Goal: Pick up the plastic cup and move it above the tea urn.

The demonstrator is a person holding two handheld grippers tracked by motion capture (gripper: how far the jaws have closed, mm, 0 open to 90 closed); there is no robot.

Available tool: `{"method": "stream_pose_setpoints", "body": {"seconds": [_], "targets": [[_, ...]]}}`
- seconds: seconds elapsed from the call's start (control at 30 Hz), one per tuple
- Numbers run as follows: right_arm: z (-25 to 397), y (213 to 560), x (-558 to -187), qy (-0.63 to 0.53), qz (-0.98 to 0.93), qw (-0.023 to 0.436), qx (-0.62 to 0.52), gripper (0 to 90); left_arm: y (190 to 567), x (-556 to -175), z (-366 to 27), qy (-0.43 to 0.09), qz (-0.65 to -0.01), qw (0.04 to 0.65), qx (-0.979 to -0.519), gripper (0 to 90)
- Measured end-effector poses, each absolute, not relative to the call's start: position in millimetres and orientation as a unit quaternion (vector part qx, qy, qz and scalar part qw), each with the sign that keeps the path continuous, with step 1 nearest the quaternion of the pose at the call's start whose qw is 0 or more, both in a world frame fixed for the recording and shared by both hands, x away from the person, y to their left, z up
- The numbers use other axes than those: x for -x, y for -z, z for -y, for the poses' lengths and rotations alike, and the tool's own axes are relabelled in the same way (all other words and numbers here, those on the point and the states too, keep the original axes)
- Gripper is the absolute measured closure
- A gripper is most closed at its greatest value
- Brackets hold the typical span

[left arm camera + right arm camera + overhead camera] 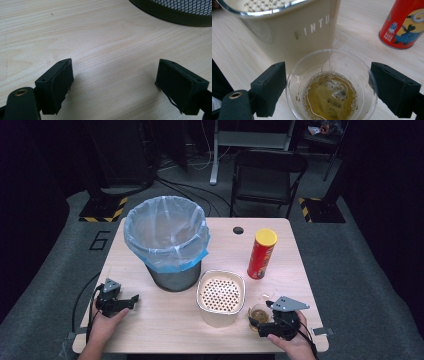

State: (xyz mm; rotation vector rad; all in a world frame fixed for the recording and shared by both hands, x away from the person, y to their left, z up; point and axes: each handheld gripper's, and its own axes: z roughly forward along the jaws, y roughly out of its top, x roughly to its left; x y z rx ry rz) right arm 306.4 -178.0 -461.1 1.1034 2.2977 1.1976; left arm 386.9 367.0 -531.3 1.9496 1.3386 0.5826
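While my right gripper (325, 87) straddles the clear plastic cup (330, 92) at the near right of the table (165, 320), its jaws stand apart, one on each side of the rim and not yet pressing. The cup holds amber tea with a soaked teabag (332, 93) lying in it, so as I judge it, the step in hand is to take hold of this cup, likely to empty it.

To do that well I would close slowly and only until the thin wall just gives; squeeze harder and it may buckle and push tea over the rim. I would keep the cup upright as it lifts and grip below the rim, where the wall is stiffer.

My left gripper (117, 301) rests at the near left, jaws wide apart over bare wood, holding nothing.

Just beyond the cup stands the cream strainer bin (220, 298), its perforated insert facing up; it is close enough that I must lift straight up before swinging toward it. Farther right is the red crisp can (262, 253), upright and clear of my path. Farthest, at the left, stands the mesh wastebasket (167, 242) with its blue liner.
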Motion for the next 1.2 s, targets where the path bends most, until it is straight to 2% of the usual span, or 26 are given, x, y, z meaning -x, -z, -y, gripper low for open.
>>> {"method": "stream_pose_setpoints", "body": {"seconds": [0.2,0.37,0.73,0.97,1.2], "targets": [[177.0,477.8,-305.1,-0.407,-0.809,0.161,-0.393,15.8,531.3,-386.9,-367.0,-0.224,-0.516,0.345,-0.751,13.9],[177.8,485.9,-305.1,-0.406,-0.806,0.168,-0.397,20.5,531.2,-386.9,-367.0,-0.224,-0.516,0.345,-0.751,13.9],[173.7,486.8,-304.4,-0.406,-0.807,0.193,-0.382,27.3,531.2,-386.9,-367.0,-0.224,-0.516,0.346,-0.751,13.9],[175.2,486.6,-304.0,-0.41,-0.808,0.192,-0.376,32.5,531.2,-386.9,-367.0,-0.224,-0.516,0.346,-0.751,14.0],[177.5,486.6,-305.2,-0.412,-0.806,0.193,-0.378,33.7,530.7,-386.8,-367.4,-0.221,-0.515,0.344,-0.753,14.0]]}}
